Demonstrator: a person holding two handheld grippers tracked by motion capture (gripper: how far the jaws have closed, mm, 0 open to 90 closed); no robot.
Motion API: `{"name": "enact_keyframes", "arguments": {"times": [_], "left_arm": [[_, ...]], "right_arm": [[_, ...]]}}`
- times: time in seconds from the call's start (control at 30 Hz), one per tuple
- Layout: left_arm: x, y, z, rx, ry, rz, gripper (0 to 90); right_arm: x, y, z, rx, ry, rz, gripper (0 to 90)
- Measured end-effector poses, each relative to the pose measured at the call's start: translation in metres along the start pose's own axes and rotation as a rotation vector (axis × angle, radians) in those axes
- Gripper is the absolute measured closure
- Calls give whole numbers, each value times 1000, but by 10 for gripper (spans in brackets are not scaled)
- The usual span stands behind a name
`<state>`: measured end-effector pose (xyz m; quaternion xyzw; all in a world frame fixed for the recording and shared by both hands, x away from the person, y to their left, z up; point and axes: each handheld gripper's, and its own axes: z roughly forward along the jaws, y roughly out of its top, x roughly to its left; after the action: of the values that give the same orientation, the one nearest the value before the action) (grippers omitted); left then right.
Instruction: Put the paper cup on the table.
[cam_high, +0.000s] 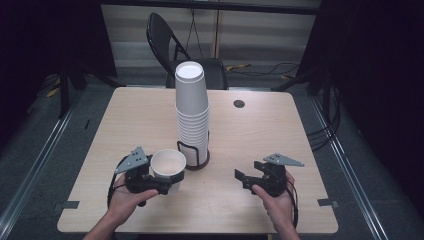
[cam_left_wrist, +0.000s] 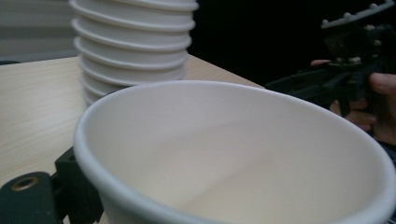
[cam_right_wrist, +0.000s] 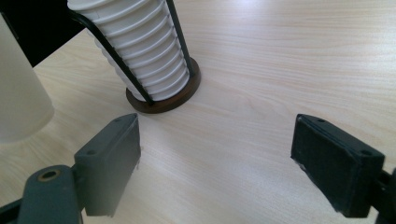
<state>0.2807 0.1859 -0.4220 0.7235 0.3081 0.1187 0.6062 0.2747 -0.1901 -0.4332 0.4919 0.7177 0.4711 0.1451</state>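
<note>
The left gripper (cam_high: 150, 181) is clamping a plain white paper cup (cam_high: 168, 168), upright and empty, at lower centre-left of the worktop (cam_high: 260, 130), beside the cup stack (cam_high: 192, 107). The right gripper's (cam_high: 243, 179) jaws are standing wide apart, empty.

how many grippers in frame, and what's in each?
2. Left gripper holds a single cup beside the cup stack; right gripper open, empty, over the table.
</note>
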Motion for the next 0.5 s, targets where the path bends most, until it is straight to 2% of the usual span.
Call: {"name": "enact_keyframes", "arguments": {"times": [0.2, 0.27, 0.33, 0.37, 0.5], "left_arm": [[10, 2, -8, -14, 38, -10, 88], [14, 4, -10, -14, 57, -1, 88], [18, 6, -13, -22, 71, -14, 88], [20, 7, -14, -22, 77, -5, 88], [29, 10, -15, -22, 126, -4, 88]], "right_arm": [[-2, -2, -4, 0, -12, 1, 155], [-4, -5, -6, 5, -18, -9, 156], [-7, -9, -8, 10, -22, -4, 155], [-9, -11, -10, 5, -25, -4, 155], [-16, -16, -14, -3, -39, 10, 154]]}}
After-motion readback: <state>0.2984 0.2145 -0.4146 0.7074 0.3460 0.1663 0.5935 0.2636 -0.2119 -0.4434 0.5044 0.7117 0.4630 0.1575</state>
